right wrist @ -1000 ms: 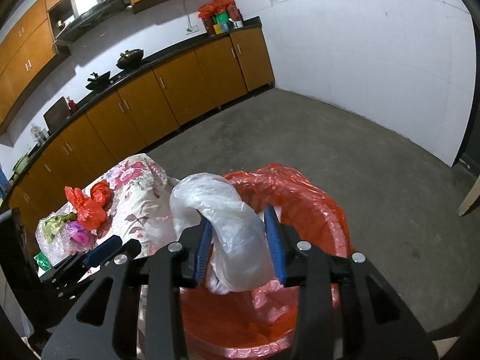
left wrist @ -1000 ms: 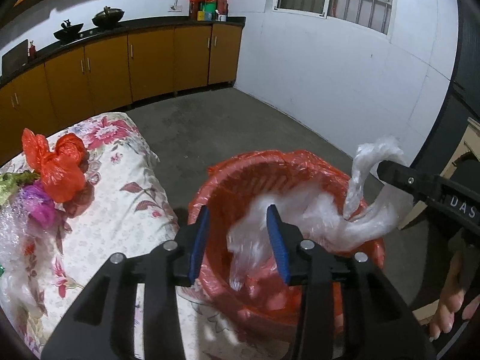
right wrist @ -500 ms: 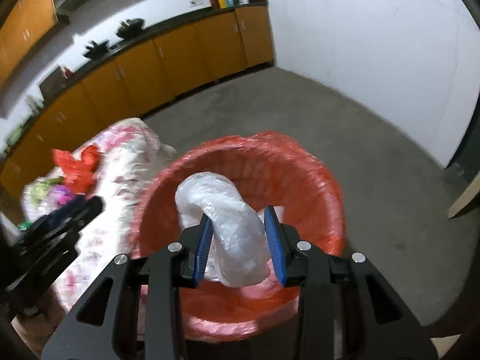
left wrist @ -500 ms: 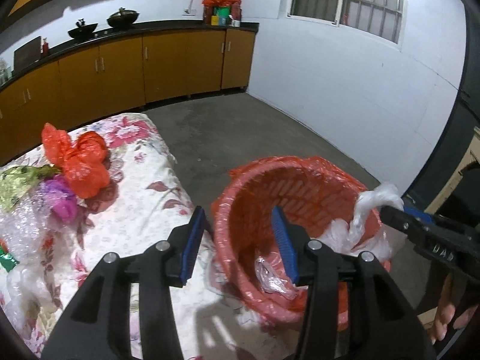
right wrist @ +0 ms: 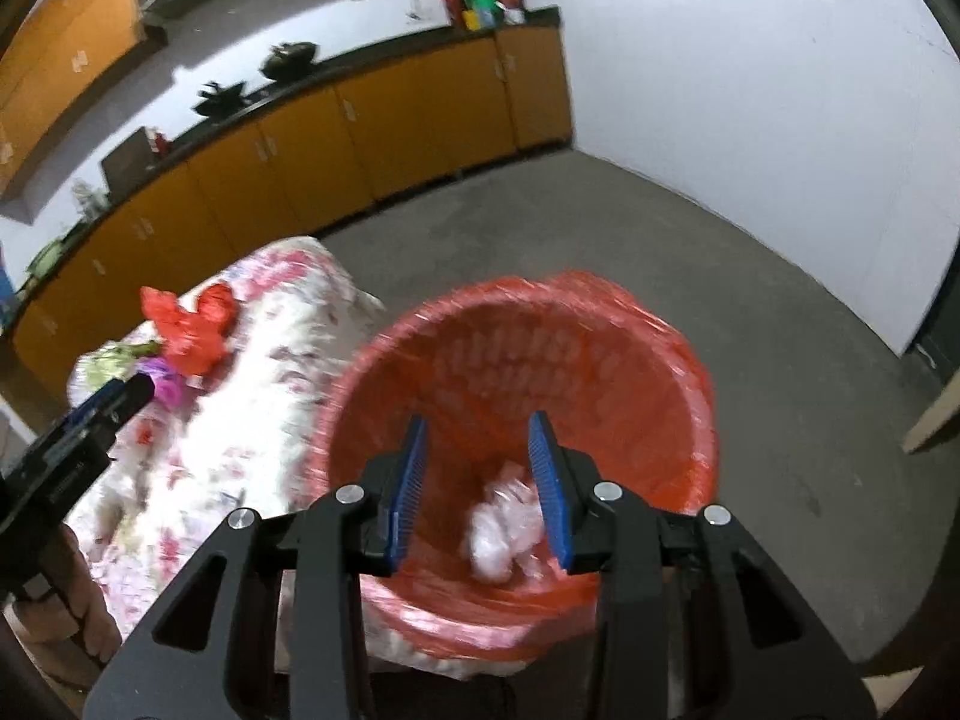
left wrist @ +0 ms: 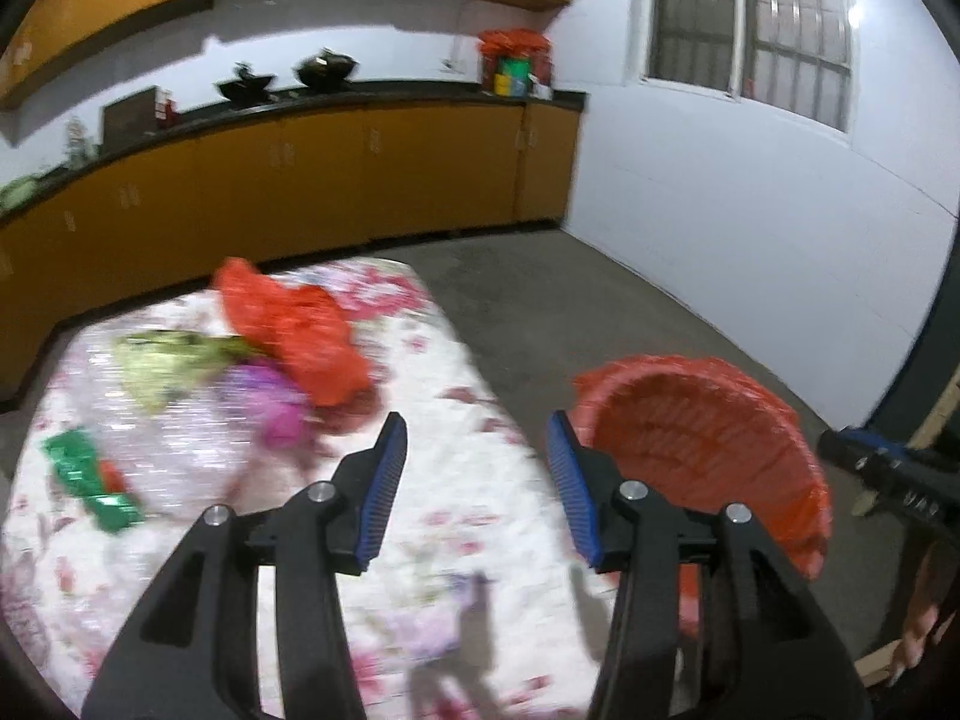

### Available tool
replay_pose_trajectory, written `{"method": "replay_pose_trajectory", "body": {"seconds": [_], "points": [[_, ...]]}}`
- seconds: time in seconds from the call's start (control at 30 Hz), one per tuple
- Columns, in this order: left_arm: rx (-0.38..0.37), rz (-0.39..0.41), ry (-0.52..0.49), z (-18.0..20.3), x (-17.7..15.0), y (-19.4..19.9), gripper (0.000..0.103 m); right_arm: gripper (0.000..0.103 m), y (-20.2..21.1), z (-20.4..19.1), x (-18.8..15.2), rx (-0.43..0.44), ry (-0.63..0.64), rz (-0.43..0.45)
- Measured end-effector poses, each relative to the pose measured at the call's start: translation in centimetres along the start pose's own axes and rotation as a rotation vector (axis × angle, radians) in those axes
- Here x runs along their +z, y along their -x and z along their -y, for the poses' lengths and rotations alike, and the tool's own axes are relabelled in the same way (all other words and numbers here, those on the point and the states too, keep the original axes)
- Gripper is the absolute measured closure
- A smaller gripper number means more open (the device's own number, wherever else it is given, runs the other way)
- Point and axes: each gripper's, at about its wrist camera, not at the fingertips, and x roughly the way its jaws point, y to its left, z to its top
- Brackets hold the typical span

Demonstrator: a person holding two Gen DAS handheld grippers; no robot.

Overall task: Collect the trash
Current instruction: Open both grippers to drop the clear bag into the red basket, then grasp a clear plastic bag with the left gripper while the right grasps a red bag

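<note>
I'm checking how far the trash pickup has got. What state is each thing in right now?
left gripper: open, empty, jaws have just been opening.
right gripper: open, empty, above the bin.
red-lined bin: upright, beside the table.
clear plastic bag: crumpled, lying inside the bin.
red bag: crumpled, on the table.
green wrapper: on the table.

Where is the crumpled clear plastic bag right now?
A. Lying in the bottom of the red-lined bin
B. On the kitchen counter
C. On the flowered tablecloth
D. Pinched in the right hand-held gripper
A: the clear plastic bag lies loose in the bottom of the red-lined bin, below the right hand-held gripper, whose pads do not touch it.
</note>
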Motion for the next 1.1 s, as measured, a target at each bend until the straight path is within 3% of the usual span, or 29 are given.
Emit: {"method": "replay_pose_trajectory", "body": {"seconds": [0.2, 0.3, 0.43, 0.67, 0.8, 1.1], "points": [[0.201, 0.028, 0.033, -6.8, -2.0, 3.2, 0.048, 0.067, -0.6, -5.5, 0.3, 0.114, 0.092, 0.008], [0.290, -0.006, 0.069, -11.0, -3.6, 4.0, 0.048, 0.067, -1.3, -8.8, 0.0, 0.175, 0.141, -0.003], [0.342, -0.087, 0.135, -15.5, -5.7, 3.4, 0.048, 0.067, -2.2, -12.9, -0.9, 0.238, 0.200, -0.028], [0.307, -0.205, 0.166, -17.7, -9.1, 0.7, 0.048, 0.067, -3.1, -16.5, -1.8, 0.276, 0.251, -0.060], [0.269, -0.232, 0.188, -18.3, -10.4, -0.3, 0.051, 0.067, -3.7, -17.8, -2.1, 0.280, 0.267, -0.076], [0.196, -0.240, 0.171, -17.5, -11.4, -0.6, 0.084, 0.067, -3.9, -20.2, -2.7, 0.304, 0.301, -0.089]]}}
